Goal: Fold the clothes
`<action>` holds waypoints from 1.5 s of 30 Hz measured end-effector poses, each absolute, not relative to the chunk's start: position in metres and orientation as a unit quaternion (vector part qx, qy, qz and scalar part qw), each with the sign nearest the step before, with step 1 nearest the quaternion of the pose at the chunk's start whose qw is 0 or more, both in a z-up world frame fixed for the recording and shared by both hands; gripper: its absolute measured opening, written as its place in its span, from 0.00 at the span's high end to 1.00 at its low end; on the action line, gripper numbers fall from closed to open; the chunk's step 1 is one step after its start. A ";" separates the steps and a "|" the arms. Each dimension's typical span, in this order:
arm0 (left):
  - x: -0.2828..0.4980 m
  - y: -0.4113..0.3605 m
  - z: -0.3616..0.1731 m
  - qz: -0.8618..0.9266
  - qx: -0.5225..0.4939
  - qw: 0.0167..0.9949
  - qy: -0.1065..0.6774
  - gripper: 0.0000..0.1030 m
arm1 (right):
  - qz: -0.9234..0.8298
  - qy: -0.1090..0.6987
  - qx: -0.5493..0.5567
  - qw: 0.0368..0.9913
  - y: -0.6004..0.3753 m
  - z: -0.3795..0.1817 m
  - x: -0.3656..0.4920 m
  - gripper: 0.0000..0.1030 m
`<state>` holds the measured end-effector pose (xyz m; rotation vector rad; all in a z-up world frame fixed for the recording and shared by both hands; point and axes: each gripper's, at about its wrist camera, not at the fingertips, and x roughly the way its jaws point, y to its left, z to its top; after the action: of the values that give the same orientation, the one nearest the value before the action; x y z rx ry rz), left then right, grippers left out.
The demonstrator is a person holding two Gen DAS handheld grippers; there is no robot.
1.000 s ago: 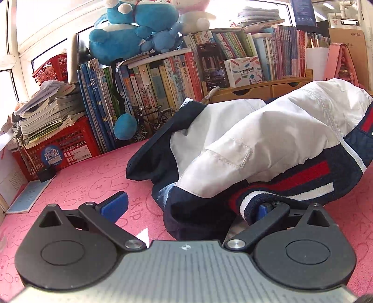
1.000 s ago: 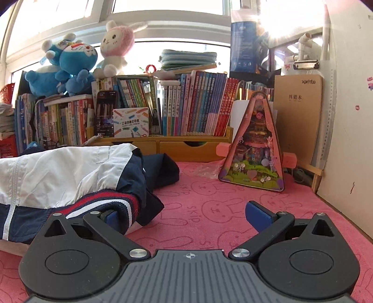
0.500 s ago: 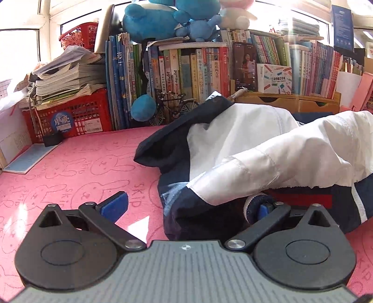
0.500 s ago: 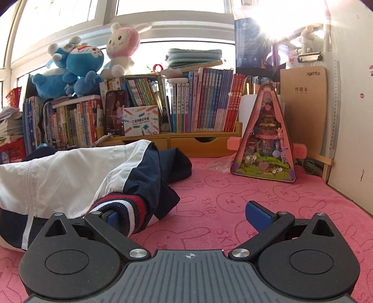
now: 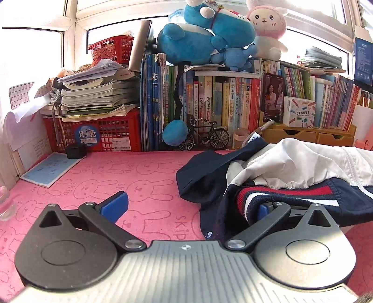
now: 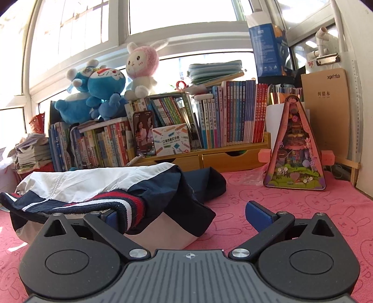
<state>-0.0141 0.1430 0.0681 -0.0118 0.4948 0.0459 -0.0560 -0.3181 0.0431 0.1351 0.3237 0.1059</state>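
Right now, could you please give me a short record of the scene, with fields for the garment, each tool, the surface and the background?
garment: white, navy and red jacket, bunched in a heap, not yet folded flat
left tool: open; its right finger is tucked under the jacket's striped hem, its left finger over bare mat
right tool: open; its left finger is under the striped hem, its right finger free
surface: pink bunny-print mat
background: rows of books, blue plush toys, red basket

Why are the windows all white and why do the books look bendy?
Left wrist view: sunlight blows the window out to white, and the fisheye lens bends the books near the edges. Right wrist view: the window glares white too; the jacket stays sharp.
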 end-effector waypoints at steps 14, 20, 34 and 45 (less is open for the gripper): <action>-0.095 0.065 0.013 -0.115 0.141 0.946 0.268 0.00 | 0.018 0.203 0.078 0.976 -0.345 0.013 -0.083 0.00; -0.089 0.059 0.007 0.007 0.184 0.951 0.247 0.00 | -0.018 0.211 0.055 0.976 -0.339 0.000 -0.089 0.00; -0.126 0.143 0.030 0.027 0.129 0.949 0.286 0.00 | 0.077 0.249 -0.027 0.965 -0.294 -0.015 -0.131 0.00; -0.144 0.129 0.002 0.015 0.169 0.928 0.332 0.00 | 0.071 0.277 -0.039 0.957 -0.307 -0.027 -0.153 0.00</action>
<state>-0.1436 0.1286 0.0017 0.3468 0.6809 0.0315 -0.1530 -0.3069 -0.0268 -0.0800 0.5621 0.1449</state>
